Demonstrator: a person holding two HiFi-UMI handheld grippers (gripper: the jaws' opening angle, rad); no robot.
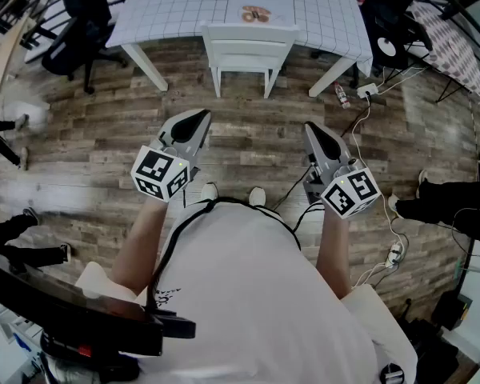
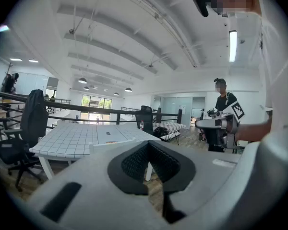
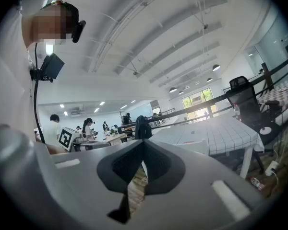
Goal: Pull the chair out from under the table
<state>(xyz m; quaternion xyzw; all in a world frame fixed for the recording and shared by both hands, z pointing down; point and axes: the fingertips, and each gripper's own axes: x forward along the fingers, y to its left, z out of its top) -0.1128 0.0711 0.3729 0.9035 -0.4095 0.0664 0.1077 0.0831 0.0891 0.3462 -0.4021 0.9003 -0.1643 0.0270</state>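
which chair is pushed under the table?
The white chair, at the table's near edge. The left black chair and right black chair stand off its ends.

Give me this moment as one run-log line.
phase: pre-contact | left gripper: shut, empty | right gripper: shut, empty | chair: pushed in under table, untouched

White chair [image 1: 248,38]; white tablecloth [image 1: 176,10] (thin dark grid lines); mottled brown-and-grey plank floor [image 1: 256,146]; left gripper [image 1: 202,118] and right gripper [image 1: 310,128] pale grey.

Three views, all toward table [image 1: 168,6]
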